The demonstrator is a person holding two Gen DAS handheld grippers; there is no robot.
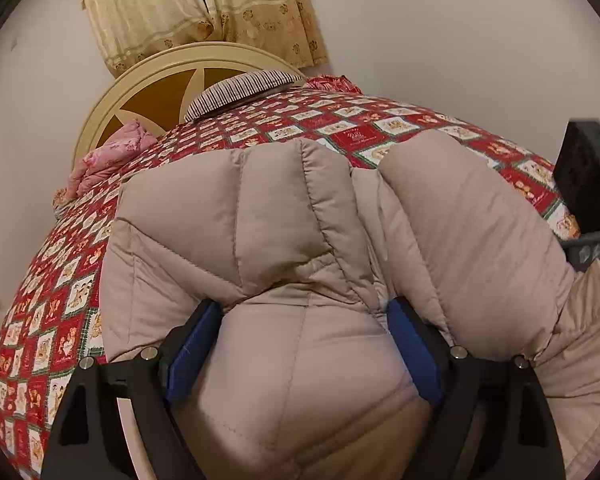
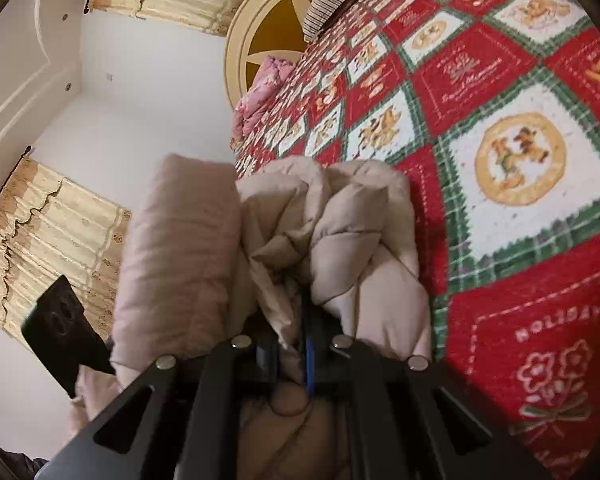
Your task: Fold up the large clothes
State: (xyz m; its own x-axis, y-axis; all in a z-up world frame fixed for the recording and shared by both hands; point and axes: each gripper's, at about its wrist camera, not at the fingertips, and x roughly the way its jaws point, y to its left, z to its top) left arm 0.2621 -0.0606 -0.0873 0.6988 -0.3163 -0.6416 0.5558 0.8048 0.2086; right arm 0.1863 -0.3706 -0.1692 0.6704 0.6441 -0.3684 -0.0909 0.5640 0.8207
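A beige quilted puffer jacket [image 1: 284, 216] lies on the bed and bulges up toward the camera. My left gripper [image 1: 306, 324] has its blue-padded fingers [image 1: 194, 352] spread wide around a thick puffed fold of the jacket, pressing it from both sides. In the right wrist view the same jacket [image 2: 340, 216] is bunched in front of my right gripper [image 2: 296, 344], whose fingers are nearly together and pinch a gathered piece of it. The right gripper's body also shows in the left wrist view [image 1: 588, 176] at the right edge. The left gripper's body shows in the right wrist view [image 2: 60, 320] at the lower left.
The bed has a red, green and white holiday quilt [image 2: 512, 160]. A striped pillow [image 1: 240, 88], a pink bundle [image 1: 112, 152] and a round cream headboard [image 1: 156, 80] are at the far end. Cream curtains [image 1: 204, 4] hang on the wall behind.
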